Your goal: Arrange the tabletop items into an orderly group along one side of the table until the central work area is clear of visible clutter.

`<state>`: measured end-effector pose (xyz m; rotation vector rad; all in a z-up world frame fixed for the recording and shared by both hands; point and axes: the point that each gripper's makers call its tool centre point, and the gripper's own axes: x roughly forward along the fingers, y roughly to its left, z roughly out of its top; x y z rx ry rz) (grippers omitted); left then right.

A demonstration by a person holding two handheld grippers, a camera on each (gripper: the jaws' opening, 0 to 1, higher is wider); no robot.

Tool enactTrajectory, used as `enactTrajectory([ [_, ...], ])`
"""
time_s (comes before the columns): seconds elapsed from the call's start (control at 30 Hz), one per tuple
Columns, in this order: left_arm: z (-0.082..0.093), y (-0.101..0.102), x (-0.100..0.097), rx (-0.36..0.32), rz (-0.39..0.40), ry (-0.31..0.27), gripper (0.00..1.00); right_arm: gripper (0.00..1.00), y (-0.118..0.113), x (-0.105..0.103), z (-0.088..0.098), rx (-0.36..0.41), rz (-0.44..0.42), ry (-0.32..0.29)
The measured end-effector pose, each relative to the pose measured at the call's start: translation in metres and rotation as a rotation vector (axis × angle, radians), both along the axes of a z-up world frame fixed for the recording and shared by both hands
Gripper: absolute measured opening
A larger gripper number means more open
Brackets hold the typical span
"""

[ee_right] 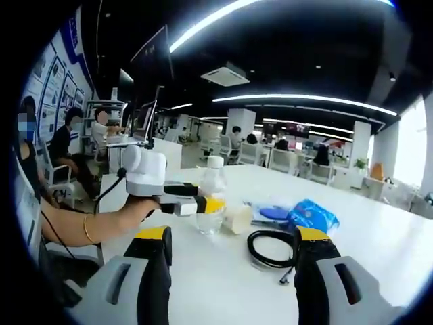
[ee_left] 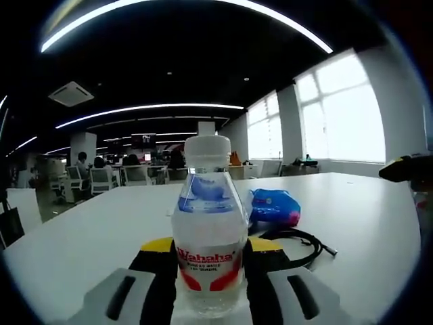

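Note:
A clear water bottle (ee_left: 208,223) with a white cap and a red label stands upright on the white table (ee_left: 81,230). My left gripper (ee_left: 211,247) is shut on it, one yellow-tipped jaw pressed to each side of its lower body. In the right gripper view that same left gripper (ee_right: 203,205), held by a person's hand, clasps the bottle (ee_right: 211,193). My right gripper (ee_right: 233,237) stands open above the table with nothing between its jaws. Its tip (ee_left: 406,168) enters the left gripper view at the right edge.
A blue packet (ee_left: 274,205) and a coiled black cable (ee_left: 298,240) lie just behind the bottle; cable (ee_right: 270,247), packet (ee_right: 312,215). A white paper cup (ee_right: 237,218) lies on its side beside the bottle, with a blue disc (ee_right: 274,213) behind it. Seated people (ee_right: 67,145) are beyond the table's left edge.

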<state>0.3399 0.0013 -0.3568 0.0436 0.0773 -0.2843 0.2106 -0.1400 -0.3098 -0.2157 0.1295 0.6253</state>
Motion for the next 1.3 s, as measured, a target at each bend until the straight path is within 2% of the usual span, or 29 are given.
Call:
enactTrajectory([
  [0.3,0.0,0.0,0.0,-0.003,-0.001,0.002,0.37,0.7,0.004,0.007,-0.005,-0.007,0.011,0.013],
  [1.0,-0.001,-0.001,0.001,-0.003,-0.003,0.001,0.37,0.64,0.036,0.029,-0.002,0.012,0.101,0.027],
  [1.1,-0.001,-0.001,0.001,-0.003,-0.002,0.002,0.37,0.63,0.044,0.033,0.004,0.025,0.135,0.001],
  [1.3,-0.001,-0.001,0.0,-0.003,0.0,-0.001,0.37,0.62,0.054,0.045,0.004,0.022,0.157,-0.012],
])
